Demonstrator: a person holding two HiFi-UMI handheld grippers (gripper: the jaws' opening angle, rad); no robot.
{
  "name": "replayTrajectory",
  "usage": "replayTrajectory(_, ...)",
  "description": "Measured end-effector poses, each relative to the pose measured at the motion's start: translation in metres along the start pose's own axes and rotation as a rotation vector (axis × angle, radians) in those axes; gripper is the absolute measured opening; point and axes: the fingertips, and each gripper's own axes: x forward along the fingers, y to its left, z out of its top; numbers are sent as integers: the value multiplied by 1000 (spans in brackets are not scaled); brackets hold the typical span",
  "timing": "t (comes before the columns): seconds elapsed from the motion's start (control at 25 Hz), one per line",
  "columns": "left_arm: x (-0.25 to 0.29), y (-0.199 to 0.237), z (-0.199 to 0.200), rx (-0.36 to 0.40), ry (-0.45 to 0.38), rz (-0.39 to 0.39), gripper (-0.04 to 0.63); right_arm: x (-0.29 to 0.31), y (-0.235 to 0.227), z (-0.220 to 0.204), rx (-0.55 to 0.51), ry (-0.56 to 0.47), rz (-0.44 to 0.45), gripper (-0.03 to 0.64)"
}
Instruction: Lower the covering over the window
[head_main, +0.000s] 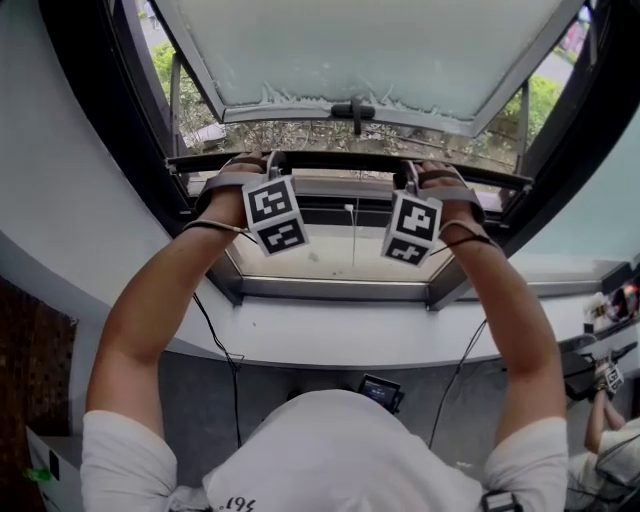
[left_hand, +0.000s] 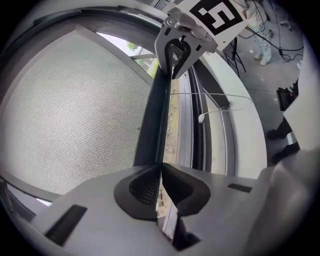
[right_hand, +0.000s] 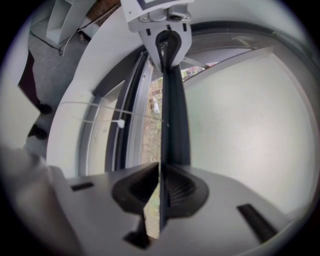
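At the window's left side, the left tongs (left_hand: 160, 170) are clenched on the dark bottom bar (left_hand: 152, 125) of the mesh covering (left_hand: 75, 115), whose screen spreads out beyond the bar. Midway along, a thin white pull cord (head_main: 352, 235) hangs below the bar, which sits well above the lower window frame (head_main: 340, 289), partway down the opening, with the glass sash (head_main: 370, 50) swung outward behind it. Further right, the right tongs (right_hand: 160, 175) are likewise clamped on the same bar, its thin edge pinched between their pads.
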Motion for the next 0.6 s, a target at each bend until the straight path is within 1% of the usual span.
replayTrajectory(0.24,22,-36,-9,3,16,-63,36,19,38,0,4,6,70,55)
replayTrajectory(0.6,38,-61,-15,12,22,-98,36,32,65,0,4,9,116,55)
